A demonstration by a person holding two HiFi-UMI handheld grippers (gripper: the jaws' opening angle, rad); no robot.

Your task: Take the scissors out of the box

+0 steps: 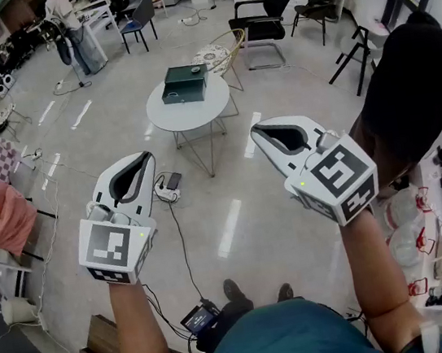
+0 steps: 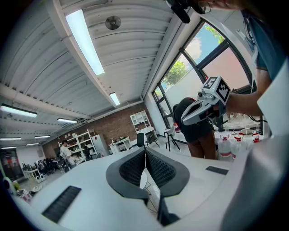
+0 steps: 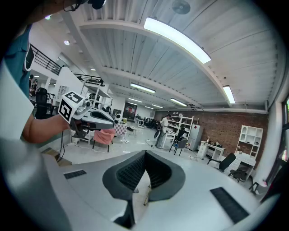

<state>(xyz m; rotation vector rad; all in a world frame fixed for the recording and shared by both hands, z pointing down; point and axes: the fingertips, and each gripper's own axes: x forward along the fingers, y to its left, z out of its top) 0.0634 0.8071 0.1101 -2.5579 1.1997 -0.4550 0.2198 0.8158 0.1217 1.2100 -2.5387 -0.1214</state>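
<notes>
Left gripper point(image 1: 145, 154) at 9 o'clock and right gripper point(image 1: 257, 129) at 3 o'clock are both held up over the floor, jaws together, nothing between them. The box point(image 1: 184, 83) sits on the round tabletop point(image 1: 187, 117) at 12 o'clock, well apart from both. The scissors cannot be made out.

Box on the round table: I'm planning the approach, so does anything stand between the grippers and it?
Nothing visible does. The left gripper and right gripper, both shut and empty, are held over bare floor short of the table bearing the box. No scissors show.
</notes>
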